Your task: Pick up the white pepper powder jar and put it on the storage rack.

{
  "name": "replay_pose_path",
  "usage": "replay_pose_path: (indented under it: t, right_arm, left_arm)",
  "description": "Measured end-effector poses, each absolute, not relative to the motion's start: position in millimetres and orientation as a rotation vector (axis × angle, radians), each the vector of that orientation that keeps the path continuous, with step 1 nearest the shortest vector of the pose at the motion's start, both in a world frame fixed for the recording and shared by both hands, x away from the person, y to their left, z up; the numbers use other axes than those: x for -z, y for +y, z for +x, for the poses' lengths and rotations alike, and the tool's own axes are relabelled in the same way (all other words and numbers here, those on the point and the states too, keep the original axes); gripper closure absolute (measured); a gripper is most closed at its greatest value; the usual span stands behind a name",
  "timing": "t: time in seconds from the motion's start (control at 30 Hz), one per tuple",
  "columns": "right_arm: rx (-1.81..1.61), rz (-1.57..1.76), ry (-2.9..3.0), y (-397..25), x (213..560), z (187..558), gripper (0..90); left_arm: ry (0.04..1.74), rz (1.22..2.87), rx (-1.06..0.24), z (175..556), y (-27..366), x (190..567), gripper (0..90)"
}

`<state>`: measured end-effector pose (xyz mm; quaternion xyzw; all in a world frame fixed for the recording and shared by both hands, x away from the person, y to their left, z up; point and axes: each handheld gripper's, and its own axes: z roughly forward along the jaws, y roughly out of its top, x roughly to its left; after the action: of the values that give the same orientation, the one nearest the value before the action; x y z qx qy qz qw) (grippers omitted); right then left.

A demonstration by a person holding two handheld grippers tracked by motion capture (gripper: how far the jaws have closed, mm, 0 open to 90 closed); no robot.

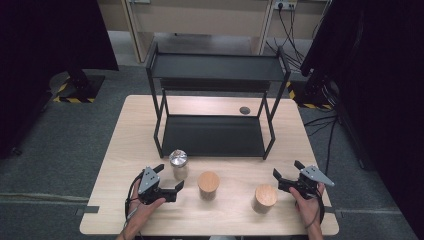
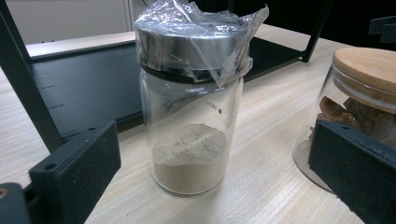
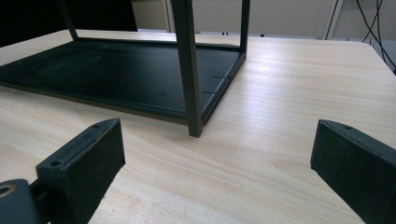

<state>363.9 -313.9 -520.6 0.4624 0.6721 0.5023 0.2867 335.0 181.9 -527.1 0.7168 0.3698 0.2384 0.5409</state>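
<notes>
Three glass jars stand in a row on the wooden table (image 1: 230, 220). The left one (image 1: 178, 164) has a metal lid under plastic wrap and holds pale powder (image 2: 189, 156). Two others carry wooden lids, one in the middle (image 1: 208, 185) and one to the right (image 1: 264, 198). My left gripper (image 1: 170, 177) is open, its jaws wide apart just short of the metal-lidded jar (image 2: 191, 100), with the middle jar (image 2: 359, 93) beside its right jaw. My right gripper (image 1: 287, 173) is open and empty, right of the right jar, facing a leg of the black rack (image 3: 189, 70).
A black two-shelf metal rack (image 1: 215, 135) stands on the far half of the table, both shelves bare. A small dark disc (image 1: 244, 110) lies behind it. Dark curtains flank the table, and cables run on the floor at the right.
</notes>
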Motion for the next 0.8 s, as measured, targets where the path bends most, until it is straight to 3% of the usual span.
replay_pose_path:
  t: [0.8]
  right_arm:
    - [-1.343, 1.238, 1.79, -314, 521, 364, 3.2]
  left_arm:
    - [0.892, 1.671, -0.558, 351, 178, 518, 2.0]
